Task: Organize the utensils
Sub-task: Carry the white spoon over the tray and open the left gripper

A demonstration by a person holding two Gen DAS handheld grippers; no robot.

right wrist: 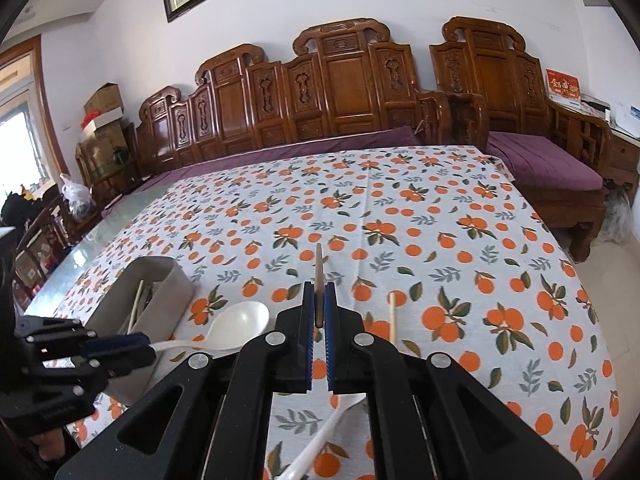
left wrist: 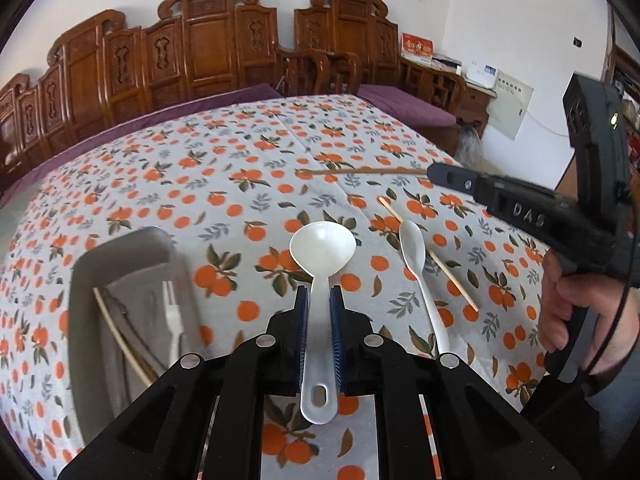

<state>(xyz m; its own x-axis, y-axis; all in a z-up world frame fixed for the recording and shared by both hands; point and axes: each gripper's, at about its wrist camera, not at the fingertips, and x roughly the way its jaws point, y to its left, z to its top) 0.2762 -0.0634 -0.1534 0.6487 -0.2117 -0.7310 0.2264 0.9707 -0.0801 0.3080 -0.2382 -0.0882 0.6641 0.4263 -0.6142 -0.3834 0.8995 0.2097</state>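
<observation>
Two grips: left gripper (left wrist: 319, 300) clamps ladle (left wrist: 322, 248) handle.

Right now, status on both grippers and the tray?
Left gripper shut on large white plastic ladle spoon. Right gripper shut on thin brown wooden chopstick. Grey metal tray left, unobstructed. Small white spoon and pale chopstick on cloth.

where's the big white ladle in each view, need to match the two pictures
Left wrist view: the big white ladle is bottom centre, its handle clamped in the left gripper, bowl pointing away from the camera.
Right wrist view: the ladle is lower left, bowl towards the middle, handle running left into the left gripper.
Shared landmark: the grey utensil tray, just left of the ladle in both.
</observation>
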